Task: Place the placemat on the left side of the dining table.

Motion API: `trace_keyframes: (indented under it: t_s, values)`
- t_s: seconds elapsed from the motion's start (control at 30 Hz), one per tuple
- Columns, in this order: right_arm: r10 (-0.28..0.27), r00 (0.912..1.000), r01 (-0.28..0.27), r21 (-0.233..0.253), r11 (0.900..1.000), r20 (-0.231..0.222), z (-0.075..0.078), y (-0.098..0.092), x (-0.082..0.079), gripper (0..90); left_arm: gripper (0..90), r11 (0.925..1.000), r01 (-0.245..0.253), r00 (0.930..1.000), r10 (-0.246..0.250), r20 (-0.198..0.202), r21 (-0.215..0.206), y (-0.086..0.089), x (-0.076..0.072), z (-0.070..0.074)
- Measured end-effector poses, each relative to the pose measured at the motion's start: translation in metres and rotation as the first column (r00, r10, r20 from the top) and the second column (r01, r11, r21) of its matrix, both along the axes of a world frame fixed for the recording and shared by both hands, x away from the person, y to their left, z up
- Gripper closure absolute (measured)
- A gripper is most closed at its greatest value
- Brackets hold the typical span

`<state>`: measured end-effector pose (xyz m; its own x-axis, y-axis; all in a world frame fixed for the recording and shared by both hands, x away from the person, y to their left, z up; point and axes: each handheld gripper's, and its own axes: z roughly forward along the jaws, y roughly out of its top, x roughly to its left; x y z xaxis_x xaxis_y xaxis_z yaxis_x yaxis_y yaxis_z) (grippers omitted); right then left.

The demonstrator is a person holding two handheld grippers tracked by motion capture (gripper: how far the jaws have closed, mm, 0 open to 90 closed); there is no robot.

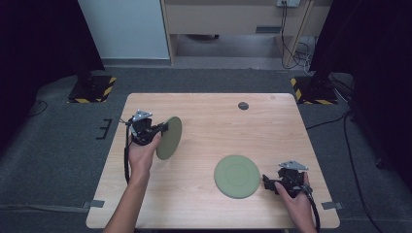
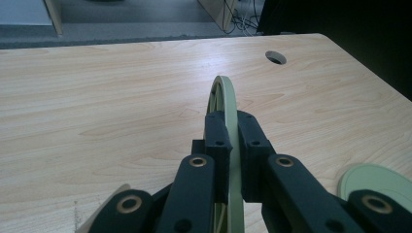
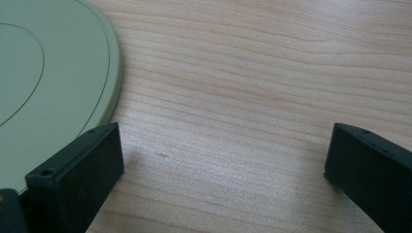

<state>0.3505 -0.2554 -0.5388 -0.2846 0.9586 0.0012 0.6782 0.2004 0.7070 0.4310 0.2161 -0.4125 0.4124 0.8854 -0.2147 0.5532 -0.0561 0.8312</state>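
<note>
Two green plates are in play. One plate [image 1: 169, 137] is held on edge above the table's left side, my left gripper [image 1: 163, 128] shut on its rim; in the left gripper view the plate [image 2: 225, 99] stands upright between the closed jaws of that gripper [image 2: 231, 141]. The other plate [image 1: 237, 175] lies flat near the front of the wooden table [image 1: 214, 121]. Just to its right my right gripper [image 1: 266, 182] rests low on the table, open, with only bare wood in the gap of the gripper [image 3: 218, 165] and the flat plate [image 3: 48, 87] beside its left jaw.
A round cable hole [image 1: 243, 106] sits near the table's far edge. Grey carpet surrounds the table, with two stand bases marked in yellow and black [image 1: 92, 90] at the far corners. A wooden cabinet [image 1: 233, 19] and cables stand beyond.
</note>
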Motion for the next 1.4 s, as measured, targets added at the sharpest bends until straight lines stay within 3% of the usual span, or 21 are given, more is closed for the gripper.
trace_keyframes:
  t_s: [0.37,1.4]
  values:
    - [0.0,1.0,0.0,0.0,1.0,0.0,0.0,0.0,0.0,0.9,84.9,0.9999,-0.012,0.9999,0.012,-0.005,-0.004,0.003,0.0,-0.007]
    - [0.004,1.0,-0.004,-0.001,1.0,0.001,0.0,0.0,0.0,0.8,84.9,0.9948,-0.102,0.9944,0.102,-0.028,-0.001,0.051,0.001,-0.025]
